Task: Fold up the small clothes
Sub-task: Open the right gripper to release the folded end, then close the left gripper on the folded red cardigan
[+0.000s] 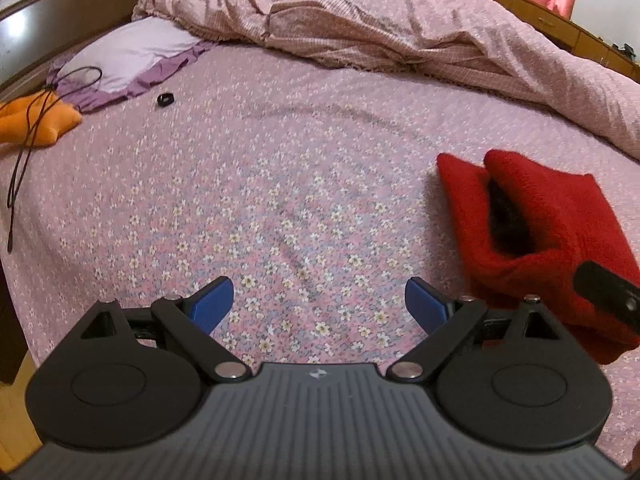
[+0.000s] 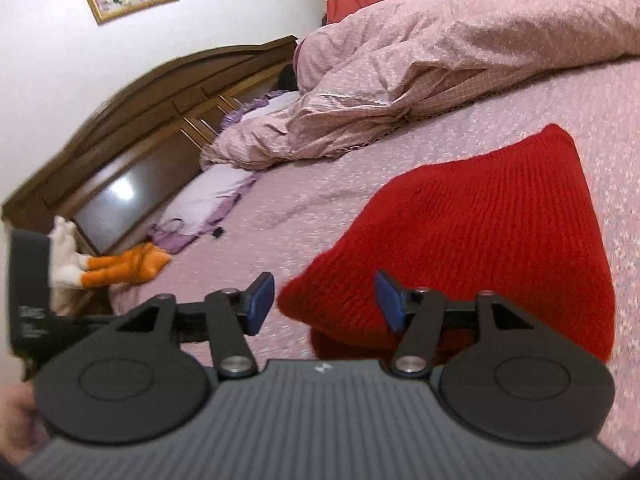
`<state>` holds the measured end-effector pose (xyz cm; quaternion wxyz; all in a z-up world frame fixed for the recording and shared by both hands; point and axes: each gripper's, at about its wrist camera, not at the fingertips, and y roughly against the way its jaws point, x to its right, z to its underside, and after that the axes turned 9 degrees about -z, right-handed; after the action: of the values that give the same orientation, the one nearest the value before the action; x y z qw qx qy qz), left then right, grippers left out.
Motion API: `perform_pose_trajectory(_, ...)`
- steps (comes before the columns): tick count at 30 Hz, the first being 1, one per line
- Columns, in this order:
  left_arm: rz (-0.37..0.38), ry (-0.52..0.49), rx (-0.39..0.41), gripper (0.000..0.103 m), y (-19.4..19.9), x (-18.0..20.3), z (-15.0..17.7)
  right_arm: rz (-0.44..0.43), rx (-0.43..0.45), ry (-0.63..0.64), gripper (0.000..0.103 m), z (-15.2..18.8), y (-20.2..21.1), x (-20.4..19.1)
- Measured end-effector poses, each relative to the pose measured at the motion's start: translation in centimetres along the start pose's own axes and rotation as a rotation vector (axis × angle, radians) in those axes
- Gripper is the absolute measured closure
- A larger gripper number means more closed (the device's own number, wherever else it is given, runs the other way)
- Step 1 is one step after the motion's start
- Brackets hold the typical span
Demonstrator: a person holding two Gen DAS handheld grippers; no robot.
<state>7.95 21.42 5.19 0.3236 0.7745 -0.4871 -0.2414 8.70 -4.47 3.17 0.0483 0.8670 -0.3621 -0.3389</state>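
A small red knitted garment (image 1: 548, 232) lies folded over on the pink flowered bedsheet (image 1: 280, 184), to the right of my left gripper (image 1: 319, 304). The left gripper is open and empty above the sheet. In the right wrist view the red garment (image 2: 480, 232) fills the centre right, bunched into a thick fold. My right gripper (image 2: 324, 300) is open, its fingers standing either side of the garment's near left corner without closing on it. A black part of the right gripper (image 1: 608, 296) shows over the garment in the left wrist view.
A crumpled pink quilt (image 1: 400, 20) covers the far side of the bed. A lilac pillow (image 1: 132, 56), an orange plush toy (image 1: 36, 120) with a black cord, and a small black object (image 1: 165, 99) lie at the left. A wooden headboard (image 2: 132, 128) stands behind.
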Motion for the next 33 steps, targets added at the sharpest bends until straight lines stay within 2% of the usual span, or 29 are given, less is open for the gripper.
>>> perform_pose_trajectory(6, 0.051, -0.008, 0.030, 0.008, 1.6, 1.0, -1.2, -0.004, 0.055, -0.044, 0.041, -0.8, 3.5, 0.3)
perform_pose_trajectory(16, 0.126, -0.079, 0.072, 0.008, 3.3, 5.9, -3.0, 0.131, 0.159, -0.102, 0.039, -1.7, 8.0, 3.8)
perform_pose_trajectory(25, 0.189, -0.163, 0.114, 0.010, 2.7, 11.6, -4.1, 0.249, 0.205, -0.222, 0.039, -1.3, 9.2, 8.3)
perform_pose_trajectory(33, 0.208, -0.214, 0.108, 0.030, 0.0, 14.9, -4.6, 0.291, 0.199, -0.294, 0.039, -0.2, 9.5, 10.9)
